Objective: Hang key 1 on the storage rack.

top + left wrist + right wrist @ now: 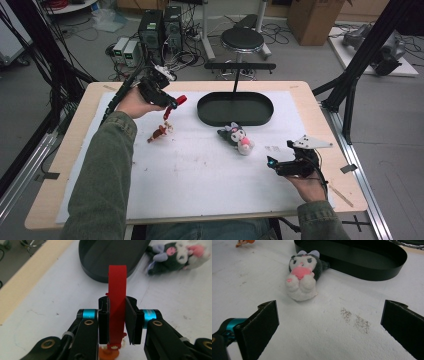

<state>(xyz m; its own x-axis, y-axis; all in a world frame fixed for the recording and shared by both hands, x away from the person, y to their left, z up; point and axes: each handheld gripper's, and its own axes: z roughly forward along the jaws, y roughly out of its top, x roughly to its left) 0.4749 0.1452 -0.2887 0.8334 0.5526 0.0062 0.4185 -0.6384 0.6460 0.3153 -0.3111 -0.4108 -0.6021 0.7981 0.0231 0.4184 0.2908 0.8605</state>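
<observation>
High view: the person's left gripper (169, 102) is raised above the white mat (200, 165) at about ten o'clock, its jaws clamped on a flat red strip (179, 101) — in the left gripper view the red strip (117, 307) stands upright between the pads, something small and orange just under it; a small brown toy (160, 132) lies on the mat below; the black oval tray (235, 108) sits at twelve o'clock; a plush toy (237, 138) lies just in front of it; at four o'clock the right gripper (272, 162) rests low, jaws spread wide around nothing — the plush toy (303, 275) lies beyond them.
</observation>
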